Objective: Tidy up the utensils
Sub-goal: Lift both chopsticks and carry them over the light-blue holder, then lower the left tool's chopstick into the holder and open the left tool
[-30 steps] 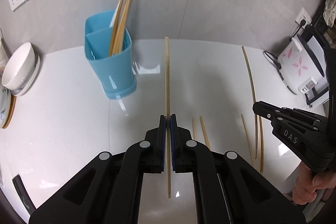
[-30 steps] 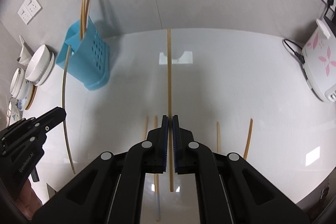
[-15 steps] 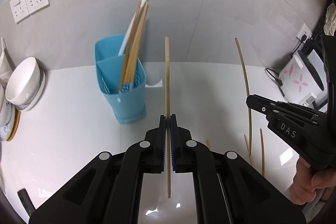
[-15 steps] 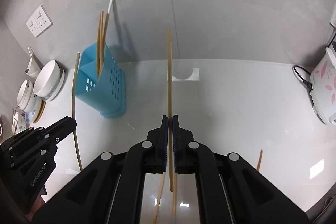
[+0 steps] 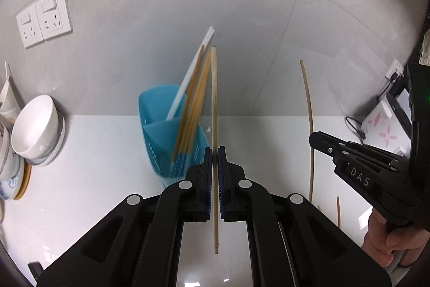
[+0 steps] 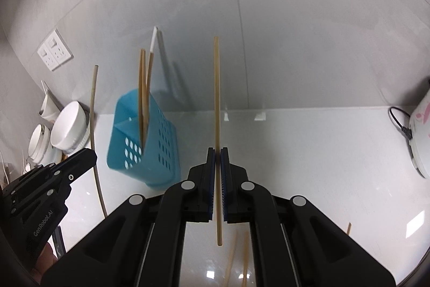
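My left gripper (image 5: 214,152) is shut on a wooden chopstick (image 5: 214,104) that stands upright above the counter. My right gripper (image 6: 218,152) is shut on another wooden chopstick (image 6: 216,98), also upright. A blue utensil holder (image 5: 172,136) with several chopsticks in it stands on the white counter, just left of and beyond my left gripper. In the right wrist view the holder (image 6: 145,147) is to the left. The right gripper (image 5: 357,163) with its chopstick (image 5: 309,120) shows at the right of the left wrist view. The left gripper (image 6: 67,168) with its chopstick (image 6: 92,125) shows at the left of the right wrist view.
White bowls (image 5: 35,128) are stacked at the counter's left edge by the wall. A white rice cooker (image 6: 422,136) with a cord sits at the right. Loose chopsticks (image 6: 236,254) lie on the counter below my right gripper. Wall sockets (image 5: 44,18) are on the grey wall.
Both grippers have tilted up and moved toward the wall with their chopsticks. The blue holder now appears closer and nearer the centre of both views.
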The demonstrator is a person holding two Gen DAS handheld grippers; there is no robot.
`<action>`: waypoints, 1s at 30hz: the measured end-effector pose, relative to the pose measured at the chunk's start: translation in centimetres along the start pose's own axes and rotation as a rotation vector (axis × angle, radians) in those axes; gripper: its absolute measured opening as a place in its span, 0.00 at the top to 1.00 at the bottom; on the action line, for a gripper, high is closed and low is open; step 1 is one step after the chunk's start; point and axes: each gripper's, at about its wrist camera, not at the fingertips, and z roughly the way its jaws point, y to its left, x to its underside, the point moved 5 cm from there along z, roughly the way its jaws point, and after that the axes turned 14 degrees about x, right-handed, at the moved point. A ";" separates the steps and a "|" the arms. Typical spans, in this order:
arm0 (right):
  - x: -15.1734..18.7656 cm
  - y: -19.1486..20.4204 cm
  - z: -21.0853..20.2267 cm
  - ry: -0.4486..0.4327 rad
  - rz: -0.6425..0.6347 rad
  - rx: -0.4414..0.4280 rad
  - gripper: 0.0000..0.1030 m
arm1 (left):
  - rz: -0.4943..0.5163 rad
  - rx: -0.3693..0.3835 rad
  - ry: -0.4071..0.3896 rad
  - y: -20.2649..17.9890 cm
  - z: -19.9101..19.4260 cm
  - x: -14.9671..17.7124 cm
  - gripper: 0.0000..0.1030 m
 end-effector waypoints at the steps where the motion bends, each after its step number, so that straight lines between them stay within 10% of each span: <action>1: -0.3 0.2 0.0 -0.006 0.001 -0.004 0.97 | 0.002 -0.001 -0.007 0.1 0.0 -0.2 0.97; 30: -3.1 4.7 2.8 -0.085 -0.012 -0.148 0.97 | 0.068 0.010 -0.325 5.2 4.9 -3.1 0.97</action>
